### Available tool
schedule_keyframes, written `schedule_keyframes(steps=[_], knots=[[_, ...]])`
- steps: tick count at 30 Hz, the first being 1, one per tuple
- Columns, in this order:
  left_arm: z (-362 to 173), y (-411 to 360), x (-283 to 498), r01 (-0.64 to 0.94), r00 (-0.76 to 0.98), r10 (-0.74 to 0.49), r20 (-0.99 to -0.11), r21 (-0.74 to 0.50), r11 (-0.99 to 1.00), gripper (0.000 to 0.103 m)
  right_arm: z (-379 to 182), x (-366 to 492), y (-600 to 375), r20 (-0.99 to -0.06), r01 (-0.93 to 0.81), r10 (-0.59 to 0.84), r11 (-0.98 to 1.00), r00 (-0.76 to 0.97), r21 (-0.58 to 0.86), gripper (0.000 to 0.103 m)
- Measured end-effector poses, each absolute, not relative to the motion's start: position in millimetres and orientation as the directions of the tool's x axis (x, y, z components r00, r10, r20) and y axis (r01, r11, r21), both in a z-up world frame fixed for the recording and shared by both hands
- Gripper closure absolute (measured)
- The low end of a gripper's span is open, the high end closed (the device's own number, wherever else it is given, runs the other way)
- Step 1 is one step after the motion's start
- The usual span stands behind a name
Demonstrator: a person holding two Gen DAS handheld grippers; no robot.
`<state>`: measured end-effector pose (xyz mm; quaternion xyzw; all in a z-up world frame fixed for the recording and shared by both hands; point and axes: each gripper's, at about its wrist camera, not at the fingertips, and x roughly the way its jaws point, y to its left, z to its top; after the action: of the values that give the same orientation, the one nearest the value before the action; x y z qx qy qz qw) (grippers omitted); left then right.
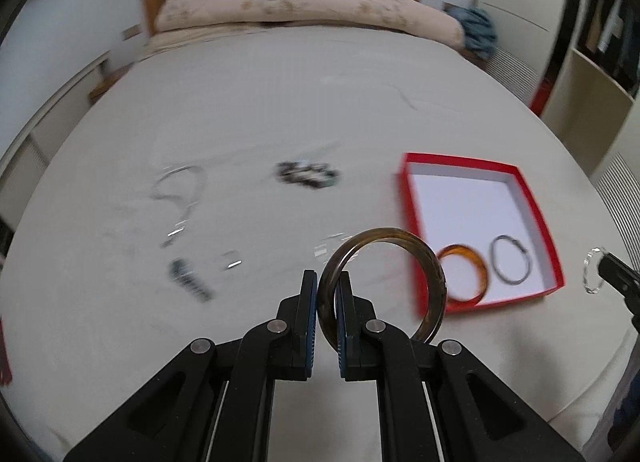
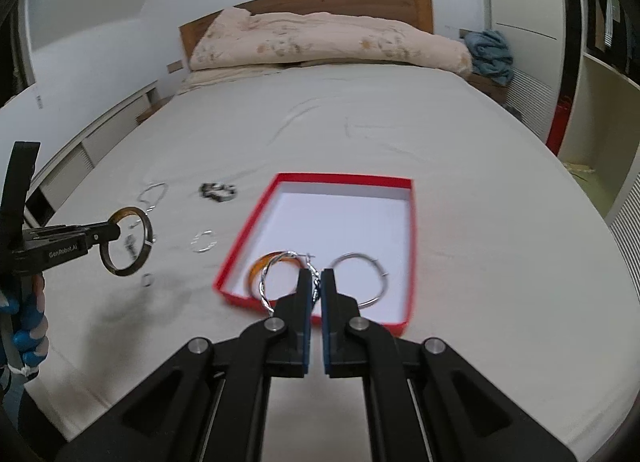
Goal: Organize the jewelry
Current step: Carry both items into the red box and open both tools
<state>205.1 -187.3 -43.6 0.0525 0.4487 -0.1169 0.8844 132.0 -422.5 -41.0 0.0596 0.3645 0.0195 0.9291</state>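
My left gripper [image 1: 329, 282] is shut on a dark brown bangle [image 1: 430, 274], held above the bed left of the red box [image 1: 536, 209]; it also shows in the right wrist view [image 2: 146, 240]. My right gripper [image 2: 316, 276] is shut on a twisted silver hoop [image 2: 264, 282], held over the near left corner of the red box [image 2: 248, 225]. In the box lie an orange bangle [image 1: 480, 266] and a thin silver hoop [image 1: 496, 266], also seen in the right wrist view as orange bangle [image 2: 258, 264] and silver hoop [image 2: 378, 282].
Loose jewelry lies on the white bed sheet [image 1: 280, 109]: a dark beaded bracelet [image 1: 308, 173], a silver chain [image 1: 180, 189], a dark clip [image 1: 190, 282], a small clear ring [image 2: 204, 242]. A pink duvet [image 2: 320, 41] lies by the headboard. Shelves stand at the right.
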Motion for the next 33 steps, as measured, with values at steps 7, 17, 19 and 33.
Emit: schedule_keyframes(steps=[7,17,19,33], knots=[[-60,-264,252,0.334,0.553,-0.190,-0.811,0.007,0.943,0.095,-59,179,-458,-0.688,0.024,0.065,0.993,0.723,0.118,0.100],[-109,-326,300,0.374,0.529,-0.141,-0.837,0.080,0.924,0.095,-104,248,-476,-0.730,0.003,0.059,0.997,0.681,0.083,0.100],[-117,-330,306,0.382,0.526,-0.133,-0.840,0.094,0.919,0.095,-112,259,-477,-0.743,-0.003,0.055,0.998,0.667,0.070,0.100],[-149,-342,319,0.394,0.505,-0.108,-0.856,0.118,0.912,0.092,-144,298,-466,-0.831,-0.137,0.017,0.988,0.556,-0.072,0.098]])
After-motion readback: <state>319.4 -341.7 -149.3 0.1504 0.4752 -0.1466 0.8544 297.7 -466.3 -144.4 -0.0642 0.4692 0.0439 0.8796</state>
